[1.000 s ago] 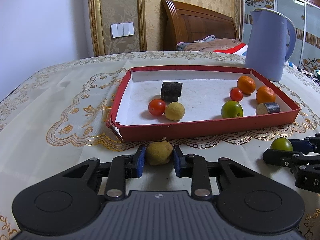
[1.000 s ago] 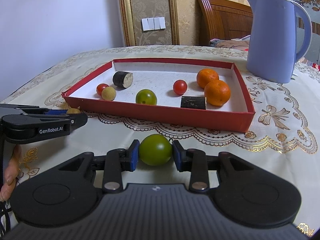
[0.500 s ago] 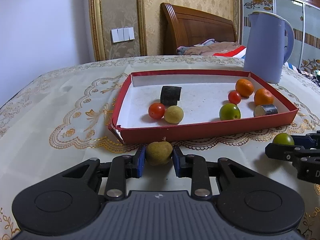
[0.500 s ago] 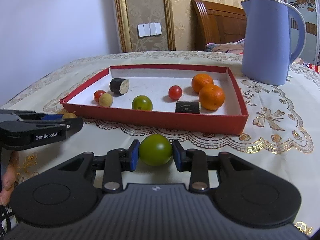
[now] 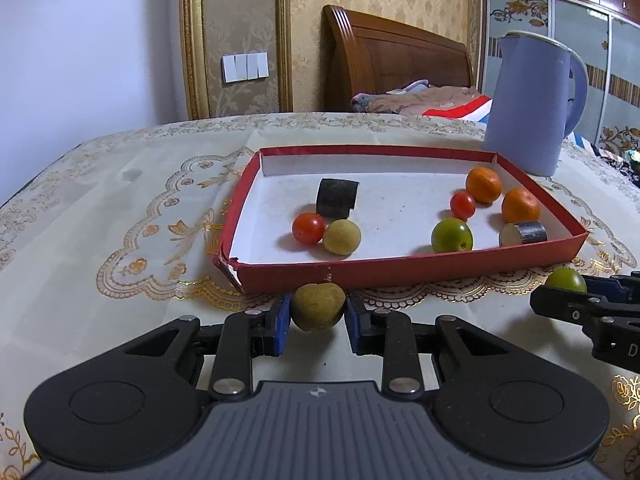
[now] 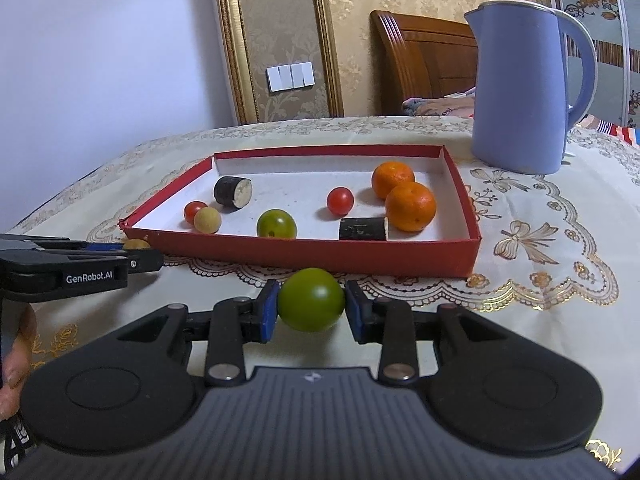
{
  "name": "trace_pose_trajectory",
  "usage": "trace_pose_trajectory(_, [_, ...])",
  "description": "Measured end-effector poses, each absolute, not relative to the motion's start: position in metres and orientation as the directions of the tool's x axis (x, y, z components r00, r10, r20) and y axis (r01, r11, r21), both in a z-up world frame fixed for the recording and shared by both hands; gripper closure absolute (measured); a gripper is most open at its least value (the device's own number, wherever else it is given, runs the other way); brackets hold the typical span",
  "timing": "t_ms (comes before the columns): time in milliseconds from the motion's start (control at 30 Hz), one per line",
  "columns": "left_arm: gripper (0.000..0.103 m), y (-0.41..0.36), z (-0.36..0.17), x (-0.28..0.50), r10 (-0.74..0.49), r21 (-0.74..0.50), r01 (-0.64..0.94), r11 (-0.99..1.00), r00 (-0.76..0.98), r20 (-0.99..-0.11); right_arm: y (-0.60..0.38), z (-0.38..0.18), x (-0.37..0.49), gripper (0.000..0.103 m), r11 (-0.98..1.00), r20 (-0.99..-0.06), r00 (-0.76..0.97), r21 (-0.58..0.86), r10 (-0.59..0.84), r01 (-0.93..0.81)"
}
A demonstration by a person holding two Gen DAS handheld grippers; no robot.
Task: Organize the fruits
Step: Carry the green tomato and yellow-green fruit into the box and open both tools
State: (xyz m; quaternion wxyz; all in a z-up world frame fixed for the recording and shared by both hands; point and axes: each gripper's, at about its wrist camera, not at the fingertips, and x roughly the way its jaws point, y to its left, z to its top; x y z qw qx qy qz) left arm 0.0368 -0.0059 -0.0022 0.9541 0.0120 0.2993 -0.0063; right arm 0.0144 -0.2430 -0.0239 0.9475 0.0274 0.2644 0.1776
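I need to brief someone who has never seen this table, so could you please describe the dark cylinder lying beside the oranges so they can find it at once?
Start at the red tray in front of the blue jug. Near its front wall, just left of the nearer orange, lies the dark cylinder on its side. Unlike the other dark piece at the tray's far left, it touches an orange and shows mostly its black side.

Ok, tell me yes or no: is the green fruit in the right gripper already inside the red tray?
No, the green fruit sits clamped in the right gripper, short of the red tray's near wall.
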Motion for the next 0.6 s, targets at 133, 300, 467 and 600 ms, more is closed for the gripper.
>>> trace_pose_trajectory(133, [0.075,-0.005,0.001,0.04,-0.009,0.004,0.013,1.0,0.815,-0.579,-0.245,-0.023,0.013,0.07,0.936,-0.481,0.804,0.152,0.35,-0.316])
trace_pose_trajectory(300, [0.075,-0.01,0.011,0.051,0.003,0.021,0.01,1.0,0.819,-0.574,-0.253,-0.009,0.013,0.07,0.944,-0.427,0.842,0.154,0.329,-0.291])
trace_pose_trajectory(467, [0.075,-0.015,0.016,0.063,0.014,0.003,-0.015,1.0,0.812,-0.583,-0.252,-0.001,0.024,0.07,0.954,-0.407,0.863,0.113,0.301,-0.28])
trace_pose_trajectory(600, [0.075,-0.019,0.02,0.057,0.024,0.028,-0.01,1.0,0.836,-0.548,-0.253,0.004,0.035,0.07,0.955,-0.407,0.865,0.112,0.295,-0.273])
